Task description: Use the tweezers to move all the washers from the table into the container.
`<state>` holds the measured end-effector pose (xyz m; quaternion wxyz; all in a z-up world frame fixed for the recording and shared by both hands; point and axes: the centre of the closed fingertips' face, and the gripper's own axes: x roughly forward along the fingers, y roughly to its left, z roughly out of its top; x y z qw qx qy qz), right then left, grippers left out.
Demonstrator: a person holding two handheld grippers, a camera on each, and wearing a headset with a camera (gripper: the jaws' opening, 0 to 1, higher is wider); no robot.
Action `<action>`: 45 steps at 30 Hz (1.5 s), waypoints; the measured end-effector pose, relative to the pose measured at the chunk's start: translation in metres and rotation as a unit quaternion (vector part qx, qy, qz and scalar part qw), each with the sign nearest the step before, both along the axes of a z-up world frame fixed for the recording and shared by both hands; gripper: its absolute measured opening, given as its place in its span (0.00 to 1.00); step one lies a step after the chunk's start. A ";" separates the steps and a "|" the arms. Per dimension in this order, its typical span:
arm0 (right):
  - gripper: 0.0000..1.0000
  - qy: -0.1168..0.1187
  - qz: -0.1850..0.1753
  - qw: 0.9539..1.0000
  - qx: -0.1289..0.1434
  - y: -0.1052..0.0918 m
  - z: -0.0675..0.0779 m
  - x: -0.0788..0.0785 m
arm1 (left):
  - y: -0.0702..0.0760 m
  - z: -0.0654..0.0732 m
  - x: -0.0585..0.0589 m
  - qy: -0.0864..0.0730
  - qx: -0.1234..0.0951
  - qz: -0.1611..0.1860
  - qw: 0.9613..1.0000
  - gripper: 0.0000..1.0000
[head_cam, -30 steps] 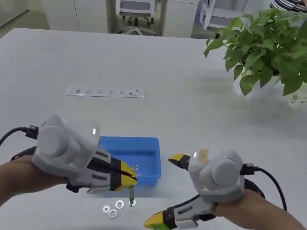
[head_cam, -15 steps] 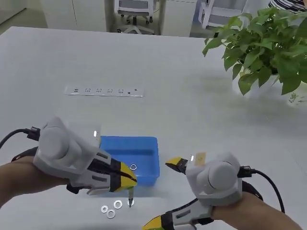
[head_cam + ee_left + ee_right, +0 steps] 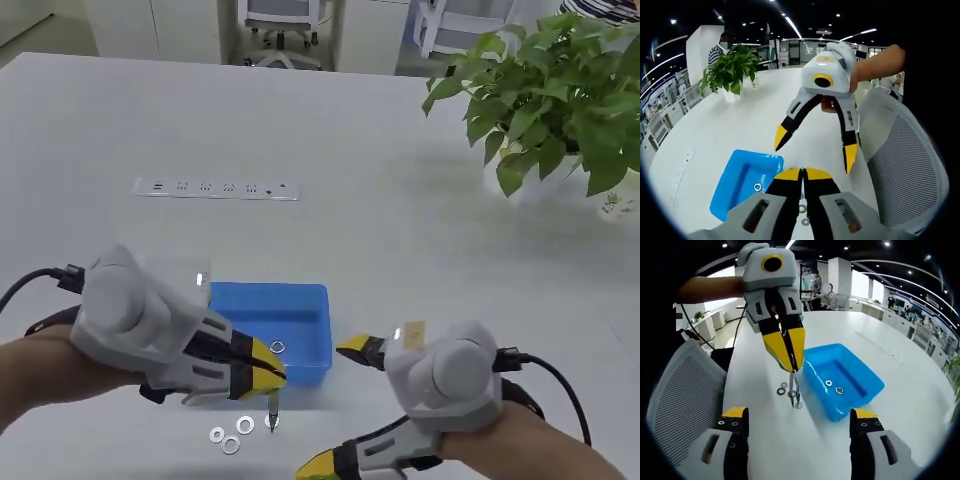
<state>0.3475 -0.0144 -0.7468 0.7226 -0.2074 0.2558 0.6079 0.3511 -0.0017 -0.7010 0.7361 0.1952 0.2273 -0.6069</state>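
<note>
Two washers (image 3: 839,390) sit in the container (image 3: 840,412); left gripper (image 3: 790,365) pinches tweezers (image 3: 795,388).

head view: tweezers (image 3: 272,413) mostly hidden under the left gripper (image 3: 268,370) jaws, tip alone visible. container (image 3: 318,330) near-left corner covered by the same gripper. right gripper (image 3: 338,408) lower jaw cut by bottom edge. right gripper view: tweezer tip to washer (image 3: 798,404) contact too small to tell.

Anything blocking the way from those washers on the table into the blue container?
Nothing visible: the washers lie on bare table beside the container, with only its low wall to clear. The tweezers stand at them.
</note>
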 end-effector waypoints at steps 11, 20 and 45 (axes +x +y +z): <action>0.69 0.006 0.033 0.999 0.000 0.014 -0.004 -0.006 | -0.001 0.000 0.002 -0.003 0.003 -0.002 1.000 0.05; 0.62 0.004 0.054 0.999 -0.004 0.021 -0.009 -0.009 | -0.002 0.000 0.002 -0.004 0.002 -0.002 1.000 0.05; 0.12 -0.025 0.128 0.990 -0.046 0.039 -0.028 -0.001 | -0.003 0.000 0.000 -0.005 0.004 -0.007 1.000 0.05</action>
